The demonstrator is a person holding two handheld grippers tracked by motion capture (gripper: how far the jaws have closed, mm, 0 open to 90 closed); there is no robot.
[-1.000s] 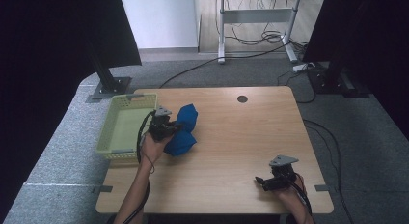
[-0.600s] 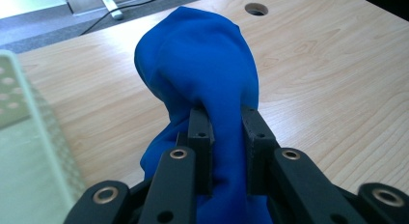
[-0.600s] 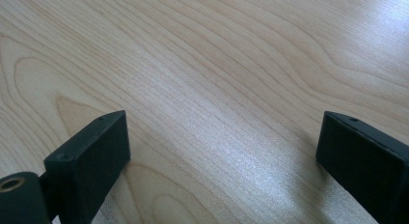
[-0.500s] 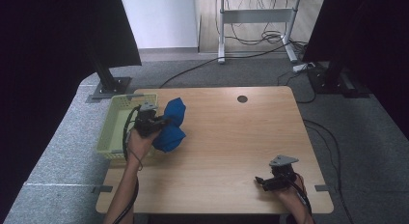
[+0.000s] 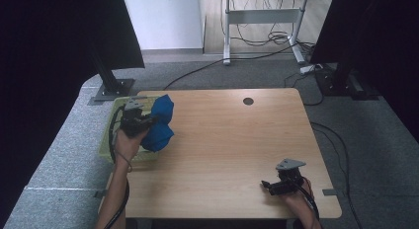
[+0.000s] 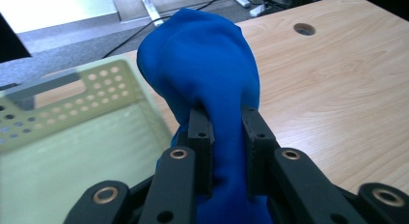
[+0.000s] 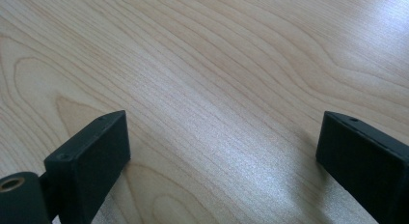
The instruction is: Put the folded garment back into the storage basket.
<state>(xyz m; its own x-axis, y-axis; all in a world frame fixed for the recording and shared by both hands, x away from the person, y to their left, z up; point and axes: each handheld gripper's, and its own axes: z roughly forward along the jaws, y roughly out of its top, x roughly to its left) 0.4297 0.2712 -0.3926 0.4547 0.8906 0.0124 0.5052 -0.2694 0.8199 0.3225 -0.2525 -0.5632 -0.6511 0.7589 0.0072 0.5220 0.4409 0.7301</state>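
1. At nine o'clock on the table point(image 5: 222, 140), the left gripper point(image 5: 148, 121) clamps a blue cloth point(image 5: 159, 123) above the green basket's point(image 5: 106, 145) rim.
2. At five o'clock, the right gripper point(image 5: 269, 185) rests, jaws spread wide on nothing.

The table point(image 5: 222, 140) is evenly lit from above, while the far corners are lost in darkness. A soft sheen is seen on the wood in the right gripper view. The basket point(image 6: 72, 137) appears slightly blurred, perhaps by motion.
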